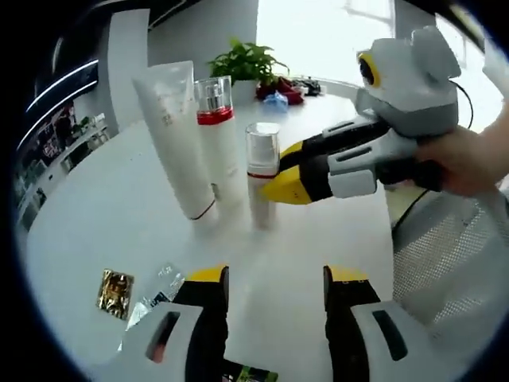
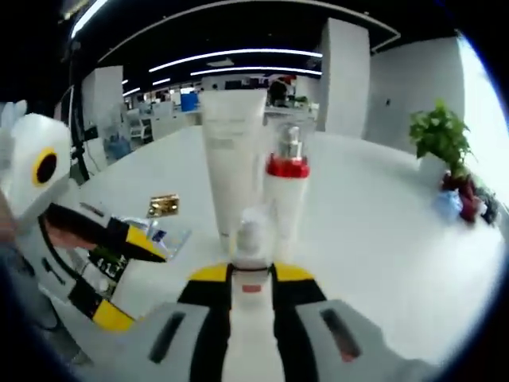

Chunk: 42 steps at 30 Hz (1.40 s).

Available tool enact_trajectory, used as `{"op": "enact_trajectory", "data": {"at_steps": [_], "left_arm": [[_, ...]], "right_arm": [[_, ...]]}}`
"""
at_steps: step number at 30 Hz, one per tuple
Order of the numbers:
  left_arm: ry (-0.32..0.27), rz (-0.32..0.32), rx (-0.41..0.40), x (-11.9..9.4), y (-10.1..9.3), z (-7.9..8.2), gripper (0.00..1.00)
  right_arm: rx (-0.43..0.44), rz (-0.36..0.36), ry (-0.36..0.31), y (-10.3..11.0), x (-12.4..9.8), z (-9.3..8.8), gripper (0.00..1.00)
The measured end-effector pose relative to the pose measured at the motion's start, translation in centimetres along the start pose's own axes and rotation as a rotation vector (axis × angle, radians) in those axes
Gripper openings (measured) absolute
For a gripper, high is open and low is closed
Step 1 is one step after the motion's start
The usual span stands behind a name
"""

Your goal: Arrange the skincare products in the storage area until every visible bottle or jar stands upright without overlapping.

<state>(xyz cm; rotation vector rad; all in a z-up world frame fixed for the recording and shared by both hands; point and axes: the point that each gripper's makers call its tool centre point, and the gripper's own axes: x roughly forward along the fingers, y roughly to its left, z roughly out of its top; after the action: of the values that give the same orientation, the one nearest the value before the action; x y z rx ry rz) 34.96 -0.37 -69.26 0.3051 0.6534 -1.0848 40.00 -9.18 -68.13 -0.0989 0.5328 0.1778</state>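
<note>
My right tool [image 1: 274, 185] clamped on the small pump bottle [image 1: 262, 175] (upright on the white worktop [image 1: 111, 207]), just beside the red-collared bottle [image 1: 219, 139] and leaning tube [image 1: 175, 135], my left tool [image 1: 274, 306] spread apart nearby.

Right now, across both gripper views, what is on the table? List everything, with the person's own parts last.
tube: 1, white, standing cap-down, leftmost of the three products
tall bottle: 1, white with red band and clear cap, beside the tube
short bottle: 1, white with clear cap, between the right gripper's jaws
gold sachet: 1, flat on the table, near left
silver sachet: 1, flat beside the gold one
potted plant: 1, green, far edge of the table
table: 1, white, round
right gripper: yellow-tipped, closed on the short bottle
left gripper: jaws apart, holding nothing
hand: 1, holding the right gripper
</note>
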Motion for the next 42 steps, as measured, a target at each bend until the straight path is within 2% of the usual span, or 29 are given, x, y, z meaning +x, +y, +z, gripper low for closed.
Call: {"op": "enact_trajectory", "data": {"at_steps": [5,10,11,12,13,14,16,18,19,23,26,29,36,42], "left_arm": [[-0.012,0.026,-0.041,-1.8,-0.3,-0.4,0.49],[-0.031,0.037,-0.061,-3.3,-1.3,-0.5,0.49],[-0.031,0.037,-0.062,-3.4,-1.4,-0.5,0.49],[-0.030,0.036,-0.063,-3.6,-1.6,-0.6,0.49],[-0.029,0.036,-0.061,-3.8,-1.8,-0.7,0.49],[-0.029,0.035,-0.059,-3.8,-2.0,-0.8,0.49],[-0.026,0.032,-0.060,-4.0,-2.2,-1.0,0.49],[-0.022,0.033,-0.060,-4.1,-2.2,-1.2,0.49],[-0.021,0.035,-0.062,-4.1,-2.2,-1.3,0.49],[-0.024,0.038,-0.068,-4.2,-2.1,-1.4,0.49],[-0.027,0.041,-0.071,-4.3,-2.1,-1.3,0.49],[-0.024,0.042,-0.069,-4.4,-2.2,-1.5,0.49],[-0.009,0.054,-0.092,-5.4,-2.2,-3.0,0.49],[0.000,0.067,-0.112,-6.2,-1.9,-4.0,0.49]], "right_arm": [[0.073,-0.037,0.022,-0.6,0.9,-0.7,0.18],[0.091,-0.062,0.031,-0.9,1.6,-0.9,0.16],[0.101,-0.067,0.032,-0.9,1.6,-0.9,0.14],[0.106,-0.072,0.039,-1.0,1.7,-1.1,0.01],[0.082,-0.066,0.032,-1.1,1.7,-0.7,0.01],[0.098,-0.063,0.051,-0.5,1.5,-0.8,0.01],[0.079,-0.064,0.048,-0.4,1.3,-0.7,0.01],[0.080,-0.065,0.052,-0.2,1.0,-0.7,0.02],[0.079,-0.068,0.054,-0.3,1.0,-0.9,0.06],[0.105,-0.087,0.059,-0.1,0.4,-1.4,0.28],[0.120,-0.099,0.063,0.1,1.1,-1.3,0.38],[0.189,-0.117,0.063,0.1,2.1,-1.2,0.38],[0.214,-0.148,0.050,0.4,3.8,-0.2,0.33],[0.224,-0.175,0.056,-0.3,4.1,-0.3,0.27]]}}
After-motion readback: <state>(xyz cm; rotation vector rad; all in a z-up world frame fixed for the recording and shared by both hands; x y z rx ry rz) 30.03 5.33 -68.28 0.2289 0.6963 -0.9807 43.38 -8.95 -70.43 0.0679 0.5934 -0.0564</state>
